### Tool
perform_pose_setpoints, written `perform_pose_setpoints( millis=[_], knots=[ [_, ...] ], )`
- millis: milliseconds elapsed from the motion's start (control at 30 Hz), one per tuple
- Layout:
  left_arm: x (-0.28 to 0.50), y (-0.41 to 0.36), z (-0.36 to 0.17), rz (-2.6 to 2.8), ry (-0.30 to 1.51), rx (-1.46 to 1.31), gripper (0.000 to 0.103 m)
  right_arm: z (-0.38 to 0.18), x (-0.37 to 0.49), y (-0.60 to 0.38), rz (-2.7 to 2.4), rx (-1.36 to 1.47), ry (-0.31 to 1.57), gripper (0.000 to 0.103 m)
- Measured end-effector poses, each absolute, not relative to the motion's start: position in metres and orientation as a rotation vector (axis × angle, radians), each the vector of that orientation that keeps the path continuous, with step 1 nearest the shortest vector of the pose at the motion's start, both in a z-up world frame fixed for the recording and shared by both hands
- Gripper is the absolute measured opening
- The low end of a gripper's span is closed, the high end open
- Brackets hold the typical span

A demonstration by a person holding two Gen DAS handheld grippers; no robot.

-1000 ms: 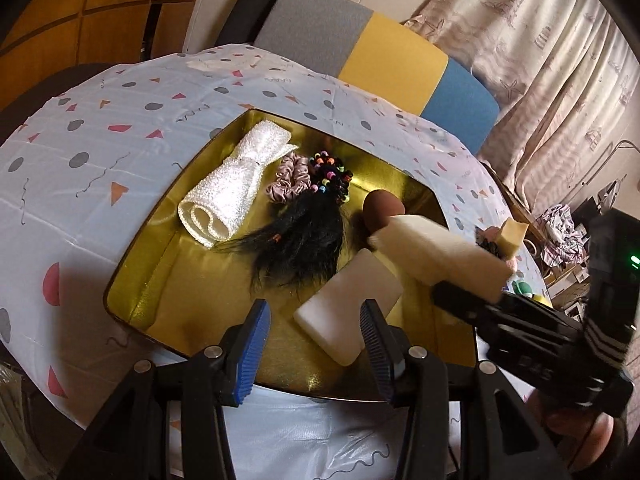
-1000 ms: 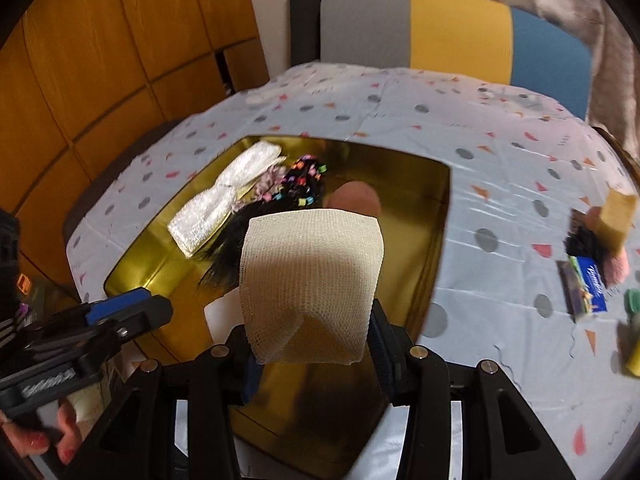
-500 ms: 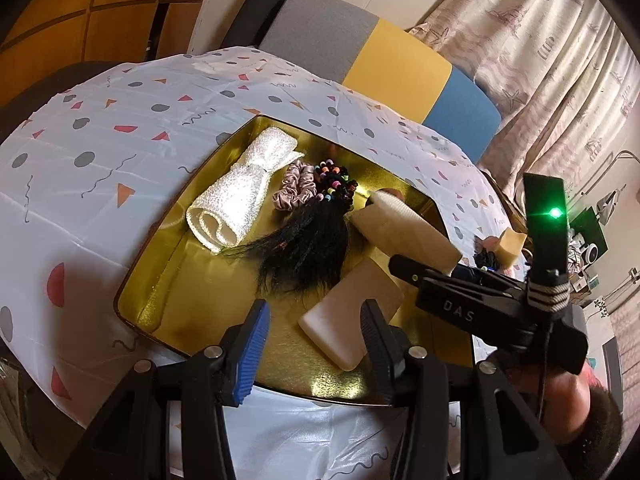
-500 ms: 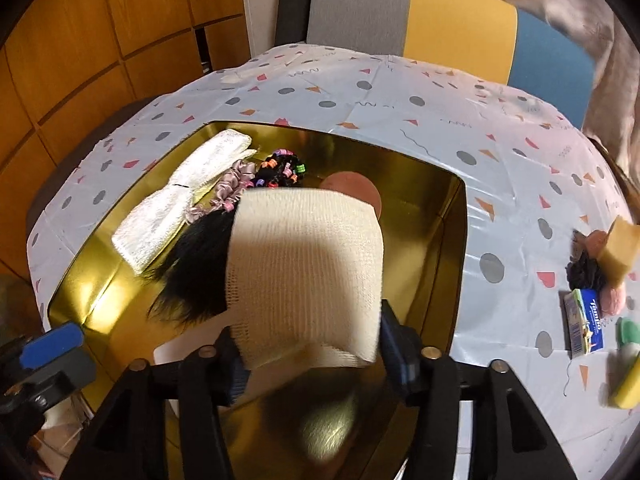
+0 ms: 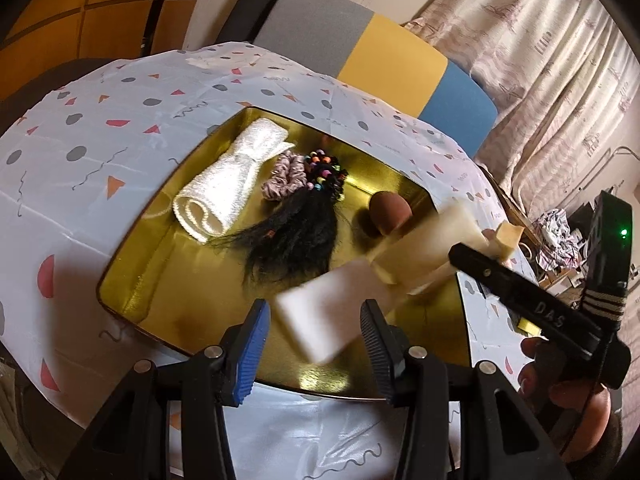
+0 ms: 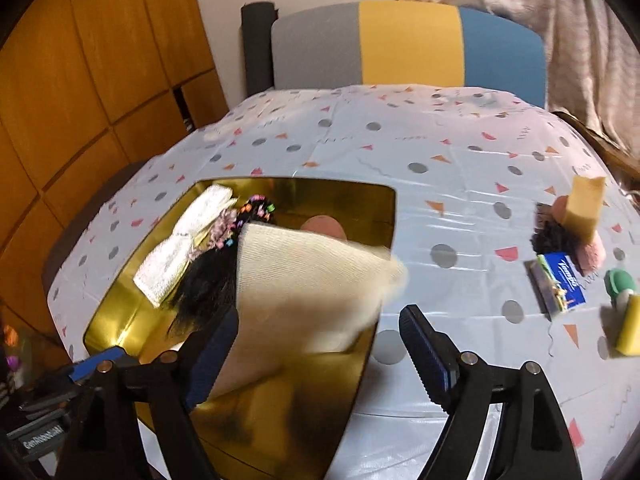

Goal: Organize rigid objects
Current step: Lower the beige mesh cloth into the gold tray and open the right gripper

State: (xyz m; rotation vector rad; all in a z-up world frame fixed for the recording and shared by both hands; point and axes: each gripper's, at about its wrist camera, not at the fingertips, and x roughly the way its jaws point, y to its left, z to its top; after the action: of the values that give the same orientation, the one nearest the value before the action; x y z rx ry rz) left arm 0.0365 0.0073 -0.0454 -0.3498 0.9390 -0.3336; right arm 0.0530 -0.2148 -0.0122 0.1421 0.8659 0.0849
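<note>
A gold tray (image 5: 132,276) (image 6: 372,204) lies on the patterned tablecloth. It holds a rolled white towel (image 5: 228,184), a pink scrunchie (image 5: 284,176), a black hairpiece with coloured beads (image 5: 296,232), a brown round sponge (image 5: 390,214) and a white block (image 5: 332,316). A cream mesh pad (image 6: 304,292) (image 5: 432,248) is blurred over the tray's near right part, just in front of my right gripper (image 6: 320,340), whose jaws stand wide apart and off it. My left gripper (image 5: 316,336) is open and empty above the tray's near edge.
To the right of the tray lie a yellow sponge wedge (image 6: 584,208), a black puff (image 6: 554,240), a blue tissue packet (image 6: 560,280), a green object (image 6: 620,280) and a yellow sponge (image 6: 630,328). A grey, yellow and blue chair back (image 6: 408,44) stands behind the table.
My right gripper held the cream pad shut between its jaws; now the jaws are wide open and the pad is loose over the tray. The right gripper has drawn back.
</note>
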Motion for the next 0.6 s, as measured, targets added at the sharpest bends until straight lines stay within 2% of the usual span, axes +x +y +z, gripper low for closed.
perform_pose_setpoints(
  millis=[267,600],
  knots=[
    [0.032,0.001,-0.041,-0.338,0.933,-0.332,0.047,0.003,0.036,-0.23,0.064,0.184,0.793,0.085],
    [0.025,-0.02,-0.038,-0.379,0.946,-0.29,0.047,-0.007,0.019,-0.258,0.024,0.251,0.805,0.085]
  ],
)
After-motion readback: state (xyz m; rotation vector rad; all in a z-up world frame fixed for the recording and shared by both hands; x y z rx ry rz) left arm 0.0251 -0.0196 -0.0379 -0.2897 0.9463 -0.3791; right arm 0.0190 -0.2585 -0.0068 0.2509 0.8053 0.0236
